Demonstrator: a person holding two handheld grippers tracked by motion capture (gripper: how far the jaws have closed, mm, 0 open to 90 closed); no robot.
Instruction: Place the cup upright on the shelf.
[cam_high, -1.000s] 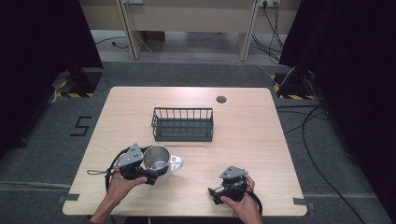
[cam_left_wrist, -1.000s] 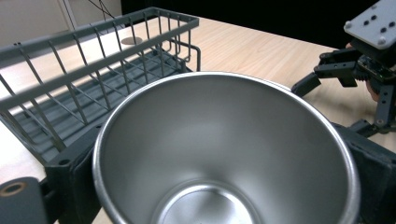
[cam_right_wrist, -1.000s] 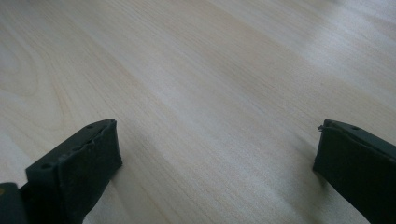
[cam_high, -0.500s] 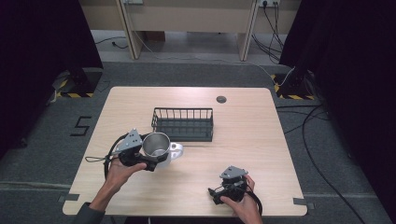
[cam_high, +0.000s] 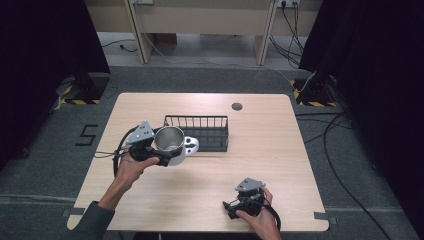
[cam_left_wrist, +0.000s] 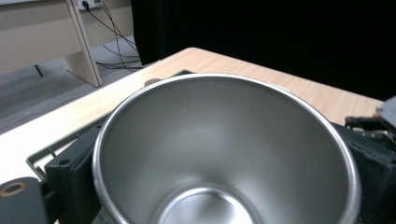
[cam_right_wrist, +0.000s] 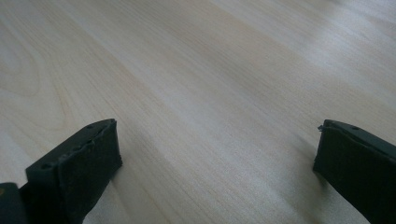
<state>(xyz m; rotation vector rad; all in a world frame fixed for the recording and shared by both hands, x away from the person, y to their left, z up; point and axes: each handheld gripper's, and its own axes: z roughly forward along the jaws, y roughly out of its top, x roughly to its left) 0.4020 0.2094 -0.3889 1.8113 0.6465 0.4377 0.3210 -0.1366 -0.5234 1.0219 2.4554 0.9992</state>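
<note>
A shiny steel cup (cam_high: 169, 141) with a side handle (cam_high: 190, 145) hangs above the wooden table (cam_high: 280, 145), its open mouth up. My left gripper (cam_high: 165, 151) is shut on it, just left of a black wire basket (cam_high: 196, 118). In the left gripper view the cup's empty inside (cam_left_wrist: 224, 154) sits between the black fingers (cam_left_wrist: 74, 172), with the basket's wire (cam_left_wrist: 44, 156) at the left behind it. My right gripper (cam_high: 230, 208) rests open near the table's front edge at the right. Its fingers (cam_right_wrist: 79, 168) stand wide apart over bare wood (cam_right_wrist: 187, 70).
A round cable hole (cam_high: 237, 106) sits in the tabletop near the far edge. Cables (cam_high: 345, 135) trail on the grey floor to the right of the table. Dark curtains stand on both sides, and wooden furniture legs (cam_high: 140, 35) stand behind.
My left gripper has carried the cup away from the person and upward, closer to the basket's left end. The right gripper has stayed in place.
</note>
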